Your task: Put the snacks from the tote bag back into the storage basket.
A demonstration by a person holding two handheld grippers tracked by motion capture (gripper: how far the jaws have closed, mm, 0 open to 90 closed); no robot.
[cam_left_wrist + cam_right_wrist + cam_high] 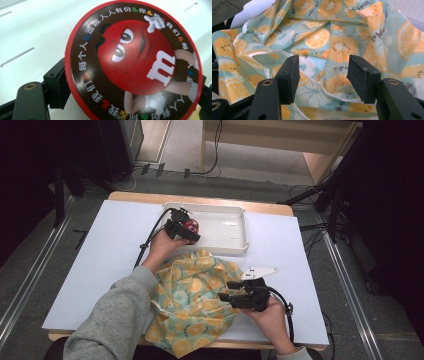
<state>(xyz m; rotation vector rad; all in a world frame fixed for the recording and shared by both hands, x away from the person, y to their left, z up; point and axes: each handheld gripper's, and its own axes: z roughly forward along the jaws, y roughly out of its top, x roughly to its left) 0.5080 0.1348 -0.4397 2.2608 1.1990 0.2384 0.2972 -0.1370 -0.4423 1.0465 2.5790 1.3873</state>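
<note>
Between the left gripper's [186,231] jaws sits a round red-rimmed tin [132,62] — clamped edge to edge, its printed lid with the red candy figure facing that gripper's camera. From above, the tin [192,226] hangs over the near left corner of the white tray [235,245], close to the bottom, and the tray floor shows pale behind it in the left gripper view. The step in hand looks like setting the tin down in the tray. To do that well, I would lower it until its base rests flat on the tray floor, clear of the wall, and only then part the jaws, so it neither drops nor rolls on its rim.

The right gripper [235,295] holds nothing — its jaws stand apart just above the crumpled bag [319,37], a pale green cloth printed with orange and kiwi slices. This bag [192,295] lies on the desk [100,270] in front of the tray, between the two forearms, its mouth seemingly loose. Pinning or pinching a fold there should keep the cloth from sliding while the left hand works.
</note>
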